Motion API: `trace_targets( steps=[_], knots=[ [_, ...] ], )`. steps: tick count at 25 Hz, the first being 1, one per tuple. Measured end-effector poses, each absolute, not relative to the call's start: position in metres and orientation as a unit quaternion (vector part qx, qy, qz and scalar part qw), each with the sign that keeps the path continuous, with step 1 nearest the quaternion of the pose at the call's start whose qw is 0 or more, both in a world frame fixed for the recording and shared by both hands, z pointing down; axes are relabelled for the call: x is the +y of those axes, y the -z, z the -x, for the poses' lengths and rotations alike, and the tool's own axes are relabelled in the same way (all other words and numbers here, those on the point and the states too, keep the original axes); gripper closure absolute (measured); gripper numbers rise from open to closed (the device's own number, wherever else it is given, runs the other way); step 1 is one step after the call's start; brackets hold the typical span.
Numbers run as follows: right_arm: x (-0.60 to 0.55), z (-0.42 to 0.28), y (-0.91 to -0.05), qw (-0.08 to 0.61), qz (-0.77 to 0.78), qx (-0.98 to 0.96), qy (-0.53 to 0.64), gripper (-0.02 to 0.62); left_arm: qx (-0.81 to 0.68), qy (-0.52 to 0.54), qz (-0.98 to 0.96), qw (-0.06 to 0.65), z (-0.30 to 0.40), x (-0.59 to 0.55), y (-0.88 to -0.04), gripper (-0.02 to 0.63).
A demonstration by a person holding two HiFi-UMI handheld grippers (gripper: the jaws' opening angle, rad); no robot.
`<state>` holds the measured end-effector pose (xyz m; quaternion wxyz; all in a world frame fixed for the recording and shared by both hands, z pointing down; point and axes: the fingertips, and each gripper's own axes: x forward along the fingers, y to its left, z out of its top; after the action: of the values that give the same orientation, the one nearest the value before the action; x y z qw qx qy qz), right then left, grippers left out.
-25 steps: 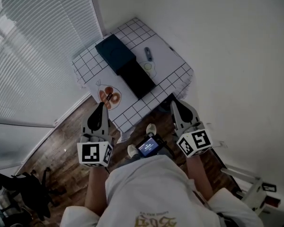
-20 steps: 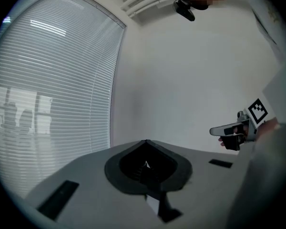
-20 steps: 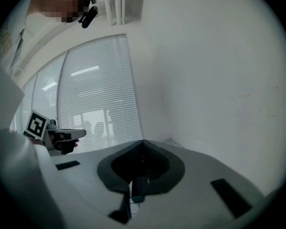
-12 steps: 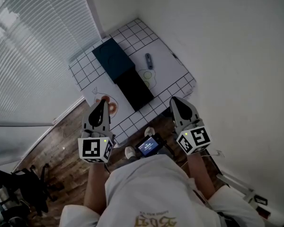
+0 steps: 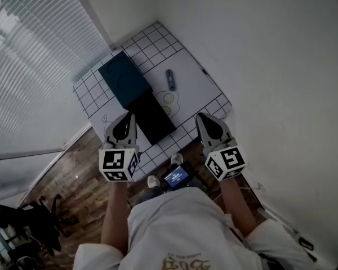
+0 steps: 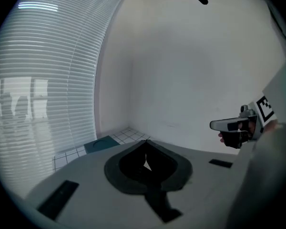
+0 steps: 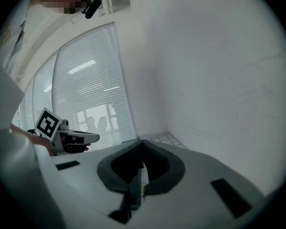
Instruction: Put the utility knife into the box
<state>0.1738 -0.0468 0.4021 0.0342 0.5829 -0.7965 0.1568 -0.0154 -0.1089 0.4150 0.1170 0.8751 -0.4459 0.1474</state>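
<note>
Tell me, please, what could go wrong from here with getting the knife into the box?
1. The right tool is shut and short of the utility knife; unopened, it may just shove it.
2. The knife lies flat on the tablecloth, so the tool could snag cloth.

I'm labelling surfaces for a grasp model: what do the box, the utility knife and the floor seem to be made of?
Box: likely cardboard, matt, dark teal and black halves; flat faces without glare.
Utility knife: too small to be sure; grey-blue body, perhaps plastic.
Floor: wood or wood-look planks; brown grain and seams show.
</note>
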Motion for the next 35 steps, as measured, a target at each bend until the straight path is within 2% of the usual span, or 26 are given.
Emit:
trace_targets(
  steps=[9,15,35],
  knots=[
    [-0.085,-0.193,-0.432,0.054,-0.575,-0.799,-0.17,0.589,-0.45,-0.163,-0.87,0.121,-0.008,-0.133,-0.439,0.598],
    [-0.097,-0.182,-0.465,0.124,-0.559,-0.799,-0.185,0.589,-0.455,-0.176,-0.862,0.137,0.001,-0.133,-0.458,0.597],
    [-0.174,-0.16,-0.557,0.211,-0.577,-0.752,-0.239,0.589,-0.409,-0.197,-0.874,0.175,0.013,-0.158,-0.523,0.597]
  ],
)
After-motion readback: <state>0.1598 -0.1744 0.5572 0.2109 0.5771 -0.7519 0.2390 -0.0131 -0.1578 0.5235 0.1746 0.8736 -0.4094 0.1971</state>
